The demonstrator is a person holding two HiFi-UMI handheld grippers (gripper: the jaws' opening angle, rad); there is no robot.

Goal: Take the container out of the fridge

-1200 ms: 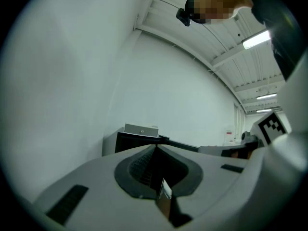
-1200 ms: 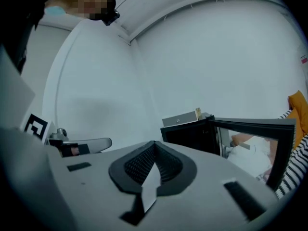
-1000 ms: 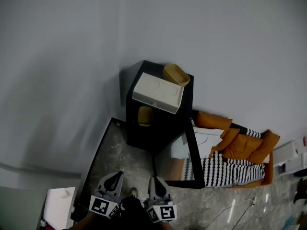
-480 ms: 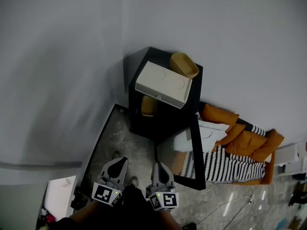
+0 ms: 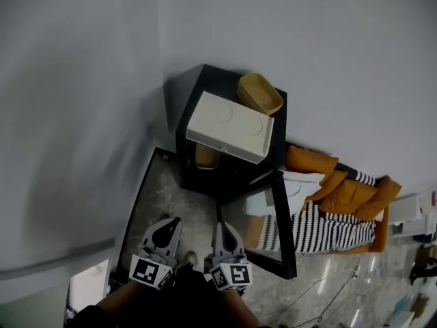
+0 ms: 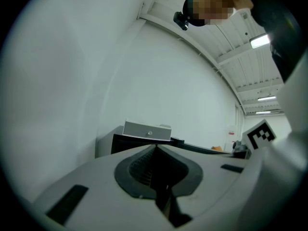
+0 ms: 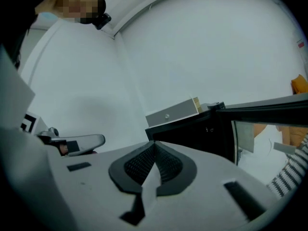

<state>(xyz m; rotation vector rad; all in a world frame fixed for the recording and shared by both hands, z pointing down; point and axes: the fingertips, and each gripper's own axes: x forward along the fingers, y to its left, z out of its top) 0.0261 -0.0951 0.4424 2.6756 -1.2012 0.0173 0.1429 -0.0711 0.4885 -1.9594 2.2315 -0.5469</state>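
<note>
Both hand-held grippers have come up from the bottom edge of the head view since a second ago and now sit nearer the open fridge, which has shifted only slightly in the frame. At lower left of the head view the left hand-held gripper points at the fridge with its jaws pressed together and nothing between them; its own view shows the two dark pads meeting in a line at the tip. Just right of it, side by side and apart, the right hand-held gripper is likewise closed and empty, its pads meeting at the tip. Above them, in the centre of the frame, stands the black mini fridge on the grey mottled floor, close to the pale wall. The yellow container sits inside the fridge, near the top of the dark opening, well apart from both grippers. A white box lies on the fridge's top, overhanging its front, and a tan tub sits just behind it, toward the upper right. The glass door stands swung open to the right of the right hand-held gripper. Further right, orange cushions lie above a black-and-white striped cloth.
</note>
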